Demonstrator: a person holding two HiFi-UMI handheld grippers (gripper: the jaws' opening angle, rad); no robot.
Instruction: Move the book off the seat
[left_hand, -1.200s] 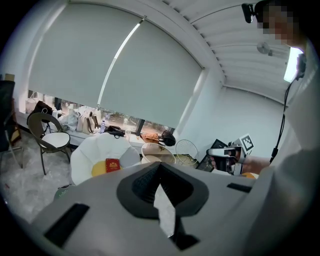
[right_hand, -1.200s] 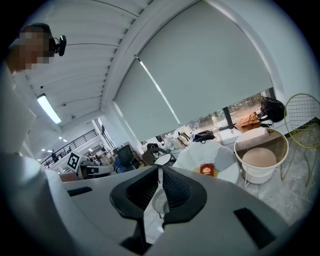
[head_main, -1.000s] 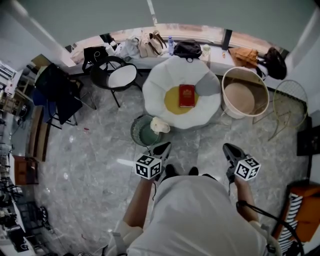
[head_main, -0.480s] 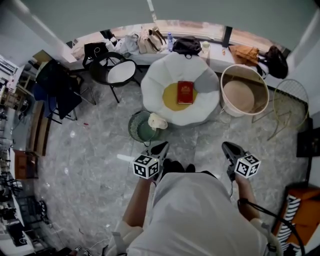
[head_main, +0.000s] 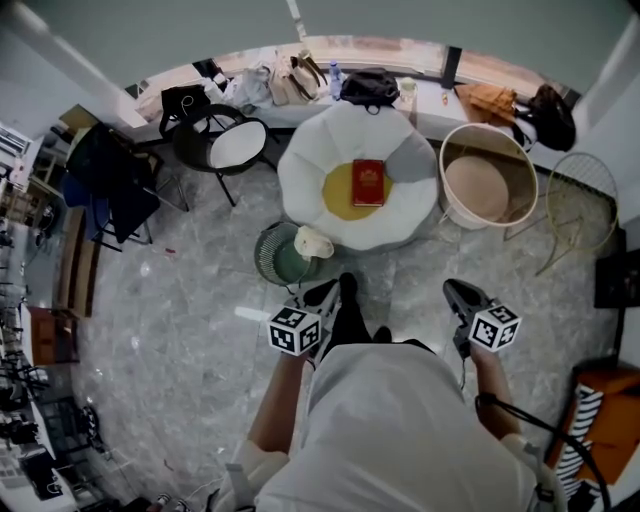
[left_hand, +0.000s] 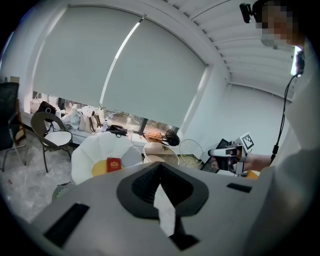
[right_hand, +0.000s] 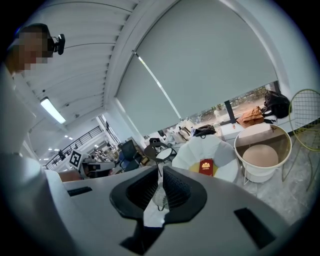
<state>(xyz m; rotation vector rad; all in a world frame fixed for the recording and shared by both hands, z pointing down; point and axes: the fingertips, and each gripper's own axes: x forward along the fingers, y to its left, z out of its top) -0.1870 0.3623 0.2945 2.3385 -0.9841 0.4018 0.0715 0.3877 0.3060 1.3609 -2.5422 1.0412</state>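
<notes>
Your right gripper (right_hand: 161, 174) has its jaws pressed together with nothing between them. Past them, the red book (right_hand: 206, 166) lies flat on the yellow centre of the white, petal-shaped seat (right_hand: 226, 169). A round white tub (right_hand: 260, 174) stands just right of that seat, and a black chair (right_hand: 161, 153) with a white pad stands to its left. Your left gripper (right_hand: 102, 166) shows at the far left.

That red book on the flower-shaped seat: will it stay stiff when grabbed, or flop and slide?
The book looks thin with straight, square edges, so probably stiff and light. It lies flat on the seat's yellow centre, which looks cushioned; a push may drag rather than slide. Flat, it should not roll.
</notes>
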